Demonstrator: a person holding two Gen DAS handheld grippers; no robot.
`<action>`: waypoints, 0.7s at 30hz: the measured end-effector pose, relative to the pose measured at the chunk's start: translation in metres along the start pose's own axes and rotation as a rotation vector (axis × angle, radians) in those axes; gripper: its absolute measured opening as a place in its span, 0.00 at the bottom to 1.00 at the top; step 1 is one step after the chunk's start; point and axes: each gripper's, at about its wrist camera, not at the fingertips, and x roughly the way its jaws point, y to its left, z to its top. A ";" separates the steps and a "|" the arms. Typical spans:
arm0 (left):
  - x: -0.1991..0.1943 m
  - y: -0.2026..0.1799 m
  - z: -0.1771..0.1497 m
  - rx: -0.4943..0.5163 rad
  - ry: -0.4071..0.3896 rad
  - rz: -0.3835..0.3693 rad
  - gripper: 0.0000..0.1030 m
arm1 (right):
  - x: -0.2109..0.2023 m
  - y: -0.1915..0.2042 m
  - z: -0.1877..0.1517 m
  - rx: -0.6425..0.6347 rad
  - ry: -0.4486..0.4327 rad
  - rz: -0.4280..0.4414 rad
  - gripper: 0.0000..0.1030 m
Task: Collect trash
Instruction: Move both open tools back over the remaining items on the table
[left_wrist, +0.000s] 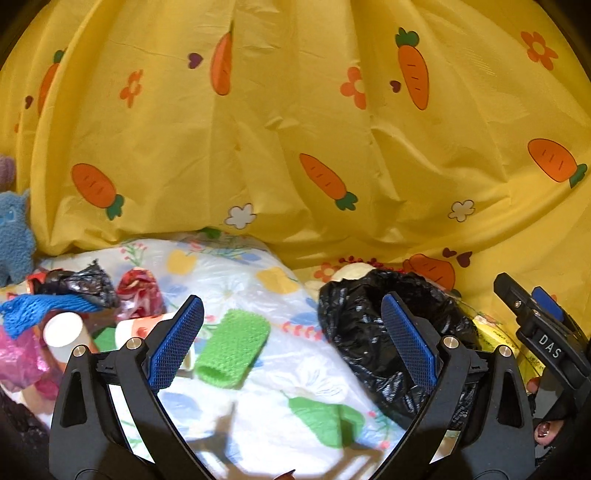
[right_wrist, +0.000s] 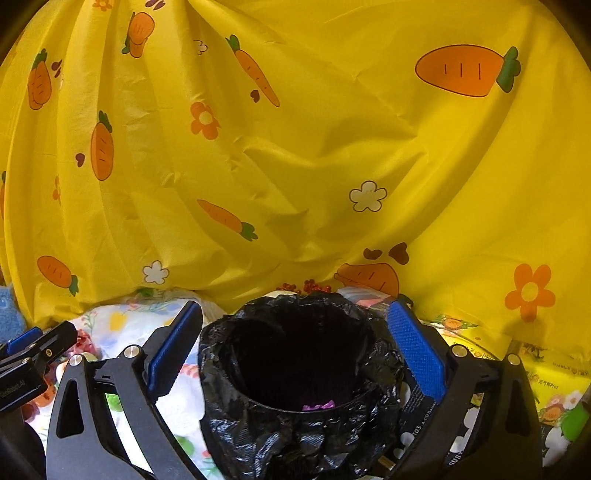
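Green foam sleeve (left_wrist: 232, 347) between spread left gripper (left_wrist: 291, 343) | right gripper (right_wrist: 295, 350) spread

The right claw (left_wrist: 532, 310), seen at the right edge of the left wrist view, carries the white letters "DAS" on its black body.

The left claw (right_wrist: 22, 354), seen at the left edge of the right wrist view, carries small white lettering on its black body; it appears to read "FeeRobot.AI", but the first characters are cut off.

The yellow tissue pack (right_wrist: 550, 380) shows printed characters ending in "Plus"; the rest is too small to read.

The black spotted package (right_wrist: 461, 424) behind the right finger shows partial white print, "IOS" and "SUS"; the remainder is hidden.
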 end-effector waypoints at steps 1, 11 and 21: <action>-0.008 0.008 -0.003 -0.005 -0.007 0.022 0.92 | -0.004 0.006 -0.002 -0.008 -0.001 0.012 0.94; -0.075 0.100 -0.035 -0.088 -0.013 0.278 0.92 | -0.040 0.085 -0.033 -0.053 0.047 0.197 0.94; -0.124 0.174 -0.069 -0.128 0.024 0.469 0.92 | -0.060 0.154 -0.062 -0.105 0.105 0.350 0.94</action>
